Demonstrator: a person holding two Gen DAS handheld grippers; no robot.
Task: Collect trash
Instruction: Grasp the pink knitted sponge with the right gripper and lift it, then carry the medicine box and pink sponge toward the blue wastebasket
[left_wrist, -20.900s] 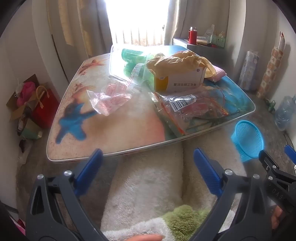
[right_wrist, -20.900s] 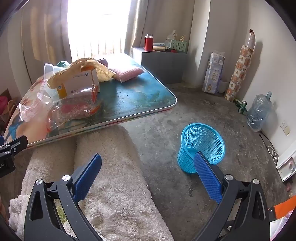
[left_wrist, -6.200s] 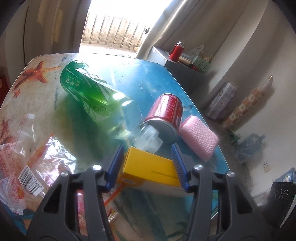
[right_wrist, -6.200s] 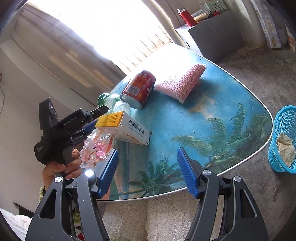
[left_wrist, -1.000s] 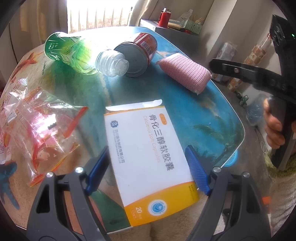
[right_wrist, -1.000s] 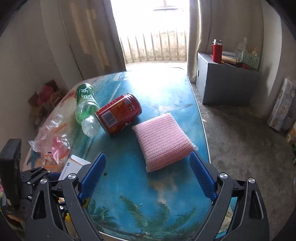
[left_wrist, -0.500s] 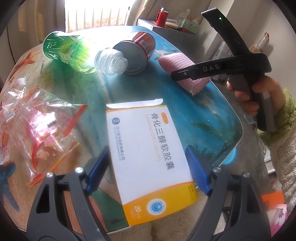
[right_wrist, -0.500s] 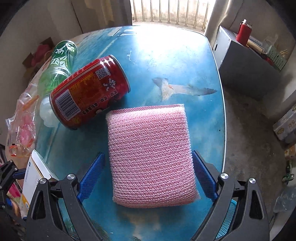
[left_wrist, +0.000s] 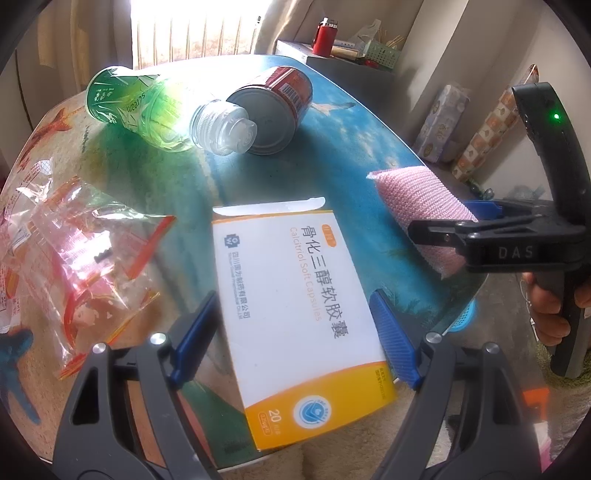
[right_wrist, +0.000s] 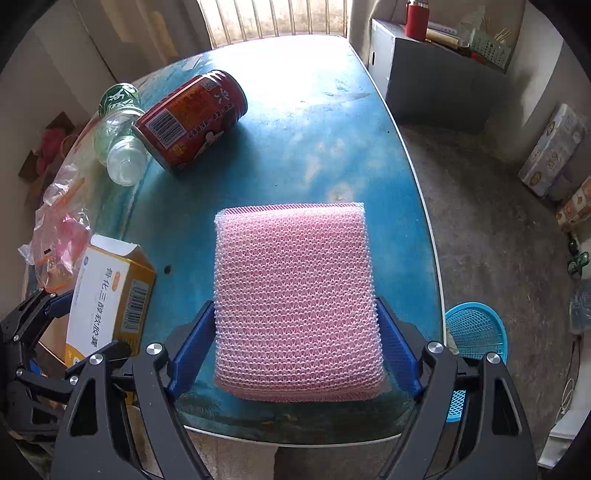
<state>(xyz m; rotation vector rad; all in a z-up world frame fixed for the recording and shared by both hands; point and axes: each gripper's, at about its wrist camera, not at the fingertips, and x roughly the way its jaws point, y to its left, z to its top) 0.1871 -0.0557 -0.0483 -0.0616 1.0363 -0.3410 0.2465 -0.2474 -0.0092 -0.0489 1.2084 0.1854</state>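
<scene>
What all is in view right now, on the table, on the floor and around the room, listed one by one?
sponge: 1, pink mesh, near table edge, between the right gripper's jaws
medicine box: 1, white and orange, front of table, between the left gripper's jaws
drink can: 1, red, lying on its side beside the bottle
plastic bottle: 1, green, lying on its side, far part of table
plastic bags: a crumpled pile, clear with red print, table's left end
table: 1, blue beach print
trash basket: 1, blue, on floor beside table
flask: 1, red, on grey cabinet
left gripper: black with blue pads, open
right gripper: same, jaws opening around the sponge
</scene>
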